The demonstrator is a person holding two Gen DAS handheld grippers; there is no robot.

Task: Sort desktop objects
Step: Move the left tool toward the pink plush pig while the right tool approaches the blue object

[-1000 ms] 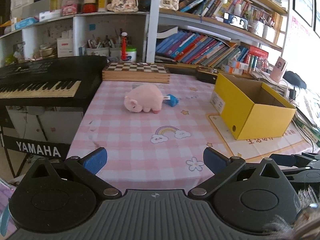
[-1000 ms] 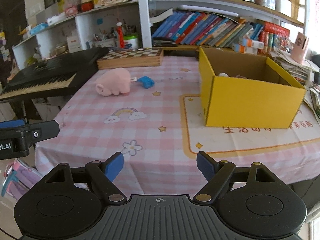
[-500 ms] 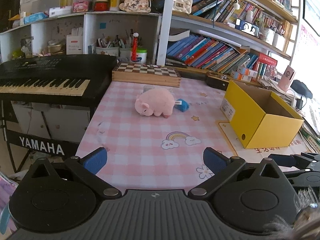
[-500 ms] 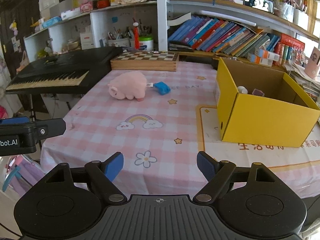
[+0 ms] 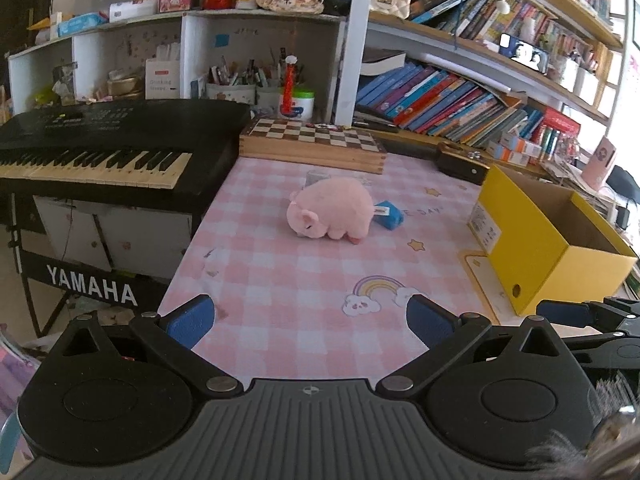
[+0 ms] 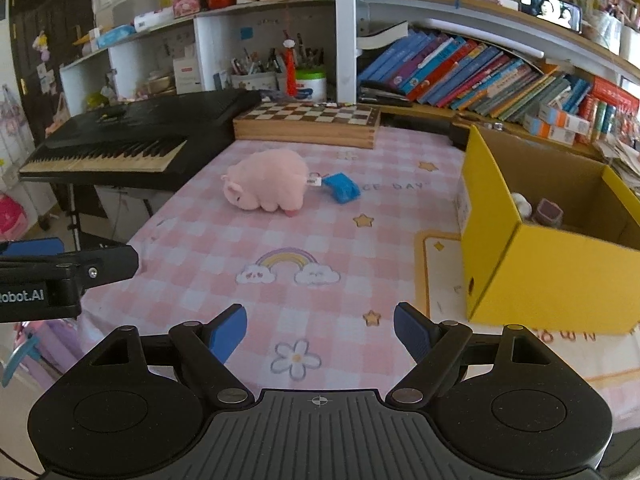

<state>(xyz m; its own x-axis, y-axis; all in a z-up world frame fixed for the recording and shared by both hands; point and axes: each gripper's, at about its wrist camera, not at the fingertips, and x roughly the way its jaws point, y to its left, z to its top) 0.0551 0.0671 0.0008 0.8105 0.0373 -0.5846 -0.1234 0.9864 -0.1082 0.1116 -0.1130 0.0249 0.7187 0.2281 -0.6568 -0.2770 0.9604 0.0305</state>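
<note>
A pink plush pig (image 5: 332,213) lies on the pink checked tablecloth (image 5: 296,288), with a small blue object (image 5: 387,213) touching its rear. Both also show in the right wrist view: the pig (image 6: 267,185) and the blue object (image 6: 341,187). An open yellow cardboard box (image 6: 552,248) stands at the right and holds a few small items; it also shows in the left wrist view (image 5: 548,248). My left gripper (image 5: 310,320) is open and empty over the table's near edge. My right gripper (image 6: 320,336) is open and empty, well short of the pig.
A black Yamaha keyboard (image 5: 100,148) stands left of the table. A wooden chessboard box (image 5: 312,140) lies at the table's back edge. Shelves of books and clutter (image 5: 460,96) fill the back wall. The left gripper's side (image 6: 60,276) shows in the right wrist view.
Both grippers have moved forward and a little left toward the pig, which now looks larger. Jaws stay open. The objects on the table have not moved.
</note>
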